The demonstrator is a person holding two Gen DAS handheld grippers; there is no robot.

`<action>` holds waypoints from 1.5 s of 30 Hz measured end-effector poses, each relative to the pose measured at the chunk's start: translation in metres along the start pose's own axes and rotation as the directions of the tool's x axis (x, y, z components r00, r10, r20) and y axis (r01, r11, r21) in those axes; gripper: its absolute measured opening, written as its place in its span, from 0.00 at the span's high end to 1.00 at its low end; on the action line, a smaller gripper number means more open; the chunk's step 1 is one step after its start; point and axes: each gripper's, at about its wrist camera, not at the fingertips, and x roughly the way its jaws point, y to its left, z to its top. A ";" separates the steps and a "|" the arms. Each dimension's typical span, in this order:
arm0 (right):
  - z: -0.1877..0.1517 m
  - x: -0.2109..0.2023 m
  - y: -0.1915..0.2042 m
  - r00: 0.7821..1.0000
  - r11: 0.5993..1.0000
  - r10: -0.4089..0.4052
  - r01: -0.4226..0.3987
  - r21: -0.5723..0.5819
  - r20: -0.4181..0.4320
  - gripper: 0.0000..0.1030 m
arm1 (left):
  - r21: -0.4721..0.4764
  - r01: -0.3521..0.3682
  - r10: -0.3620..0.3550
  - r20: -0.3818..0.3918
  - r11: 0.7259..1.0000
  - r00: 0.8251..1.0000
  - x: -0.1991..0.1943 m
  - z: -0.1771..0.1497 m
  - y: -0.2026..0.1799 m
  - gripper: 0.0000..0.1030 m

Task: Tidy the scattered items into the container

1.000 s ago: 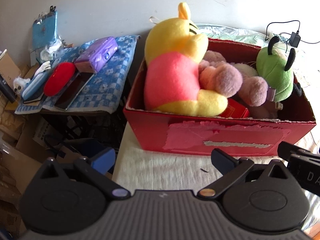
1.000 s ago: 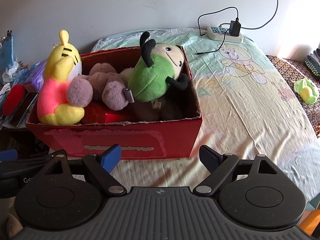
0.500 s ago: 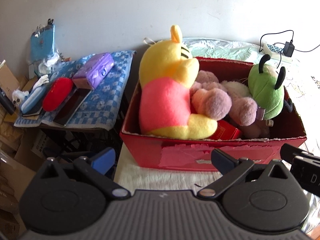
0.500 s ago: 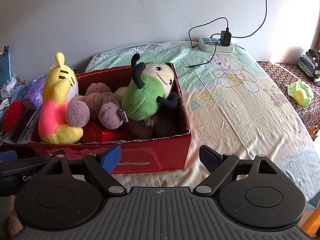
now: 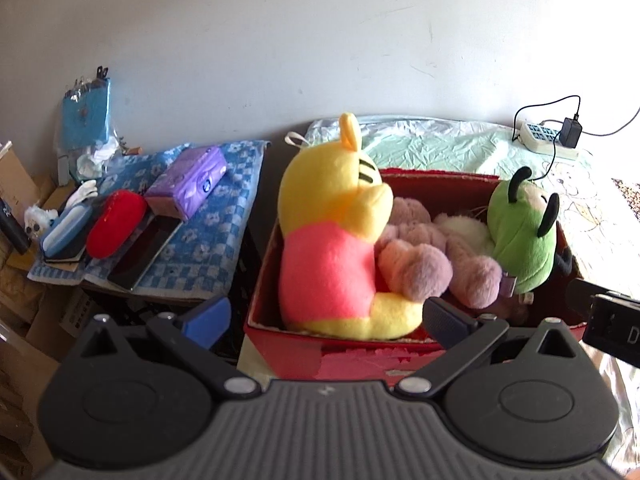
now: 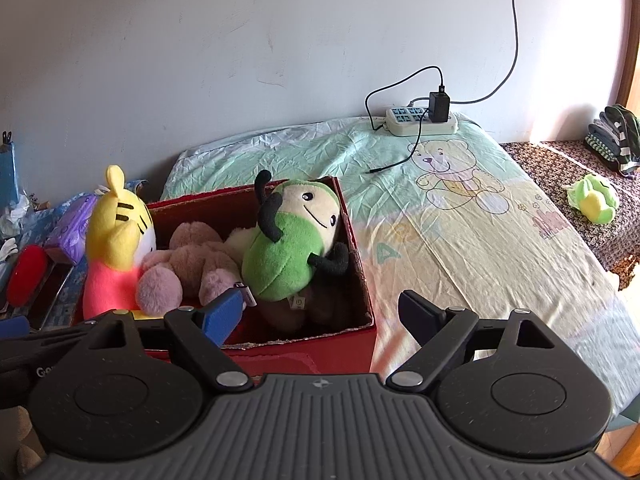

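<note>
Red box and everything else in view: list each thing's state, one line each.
Red box: open-topped, holding toys.
Yellow plush: upright in the box.
Green plush: in the box, leaning.
Charger: plugged into the power strip.
Left gripper: open, empty.
Right gripper: open, empty.

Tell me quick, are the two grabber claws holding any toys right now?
Left gripper: open, holding nothing, in front of the red box.
Right gripper: open, holding nothing.
</note>
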 end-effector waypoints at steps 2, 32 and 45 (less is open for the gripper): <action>0.002 0.001 0.000 1.000 1.000 -0.002 0.002 -0.003 0.005 0.15 | 0.005 0.001 -0.001 0.008 1.000 1.000 0.000 0.003 -0.001 0.01; 0.017 0.012 -0.002 0.996 1.000 -0.016 0.015 0.014 0.084 0.15 | -0.029 0.056 -0.054 0.090 0.998 0.995 0.016 0.032 -0.003 0.01; 0.018 0.025 0.005 0.998 1.000 -0.024 0.024 0.007 0.053 0.15 | 0.002 0.025 -0.025 0.085 1.000 0.996 0.030 0.034 -0.002 0.01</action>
